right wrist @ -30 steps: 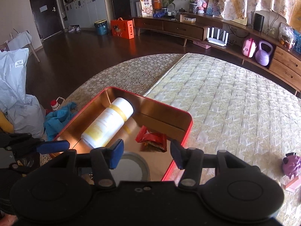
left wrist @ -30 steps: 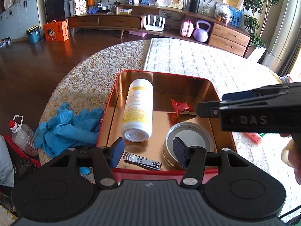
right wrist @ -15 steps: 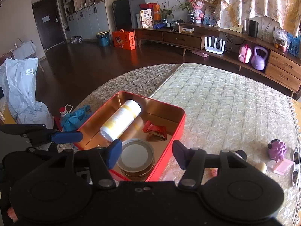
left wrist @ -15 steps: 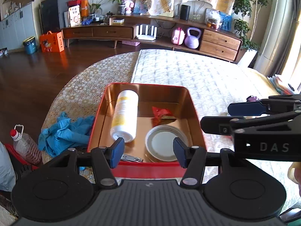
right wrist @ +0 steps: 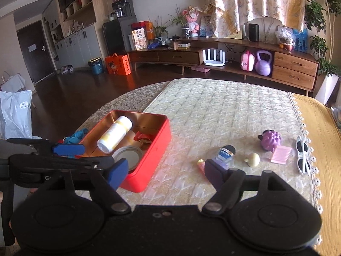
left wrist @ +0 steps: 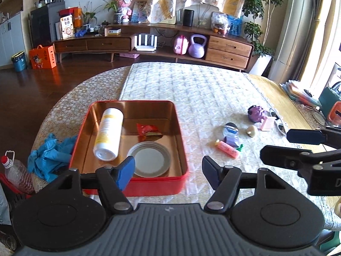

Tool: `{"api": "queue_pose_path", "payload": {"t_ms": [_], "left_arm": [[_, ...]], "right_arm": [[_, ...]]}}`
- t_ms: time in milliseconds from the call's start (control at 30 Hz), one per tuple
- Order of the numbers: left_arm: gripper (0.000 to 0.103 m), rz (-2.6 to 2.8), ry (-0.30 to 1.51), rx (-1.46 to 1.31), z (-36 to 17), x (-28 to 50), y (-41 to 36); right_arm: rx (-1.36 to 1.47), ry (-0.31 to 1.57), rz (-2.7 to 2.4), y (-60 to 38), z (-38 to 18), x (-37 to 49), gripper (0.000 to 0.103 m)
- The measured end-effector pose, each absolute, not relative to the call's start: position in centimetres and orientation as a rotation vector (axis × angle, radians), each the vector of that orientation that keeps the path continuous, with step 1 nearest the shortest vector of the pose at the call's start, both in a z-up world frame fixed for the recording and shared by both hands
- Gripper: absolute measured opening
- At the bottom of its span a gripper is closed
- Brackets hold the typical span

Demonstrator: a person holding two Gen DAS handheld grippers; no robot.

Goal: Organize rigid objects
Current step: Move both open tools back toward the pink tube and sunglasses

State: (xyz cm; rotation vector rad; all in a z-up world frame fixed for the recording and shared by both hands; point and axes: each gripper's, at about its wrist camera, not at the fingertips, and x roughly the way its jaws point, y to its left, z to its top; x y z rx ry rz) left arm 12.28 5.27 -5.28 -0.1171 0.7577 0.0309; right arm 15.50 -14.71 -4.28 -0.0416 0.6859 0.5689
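Left hand-held gripper (left wrist: 168,170) and right hand-held gripper (right wrist: 166,170) both hung spread and empty above the worktop (right wrist: 223,111). We judged the pink tube (left wrist: 227,148), lying right of the red tin (left wrist: 181,140), light, stiff, maybe slippery; take it mid-body. Open room around it, small items close behind.

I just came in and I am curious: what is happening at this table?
A person is tidying small objects into a red tin. It already holds a white bottle, a red packet and a round lid. Both grippers, left and right, hover open and empty; small toys wait on the cloth.
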Motion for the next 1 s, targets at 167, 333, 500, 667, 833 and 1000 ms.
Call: {"api": "queue_pose_path", "payload": {"t_ms": [167,333,500,667,833,1000], "left_arm": [[0.074,-0.009,0.758,-0.1,-5.2,12.2,3.5],[0.08,-0.034,0.753,-0.095,-5.2,12.2,2.1],[0.083,-0.053,0.756,-0.087,-5.7,12.6,0.8],[0.083,-0.076,0.766,-0.079,-6.4,13.6,-0.7],[0.083,-0.141,0.773,-0.059,-7.4,15.2,-2.4],[0.083,-0.203,0.788,-0.018,-8.9,17.4,-3.9]], "right_arm": [[-0.01,0.676,0.512,-17.3,-4.4,14.8,0.088],[0.017,0.675,0.477,-19.5,-4.9,14.1,0.098],[0.034,0.674,0.438,-21.4,-5.4,14.0,0.103],[0.043,0.686,0.388,-23.3,-5.9,14.8,0.103],[0.037,0.7,0.36,-25.0,-6.5,16.4,0.103],[0.016,0.715,0.372,-26.1,-7.4,18.3,0.102]]}}
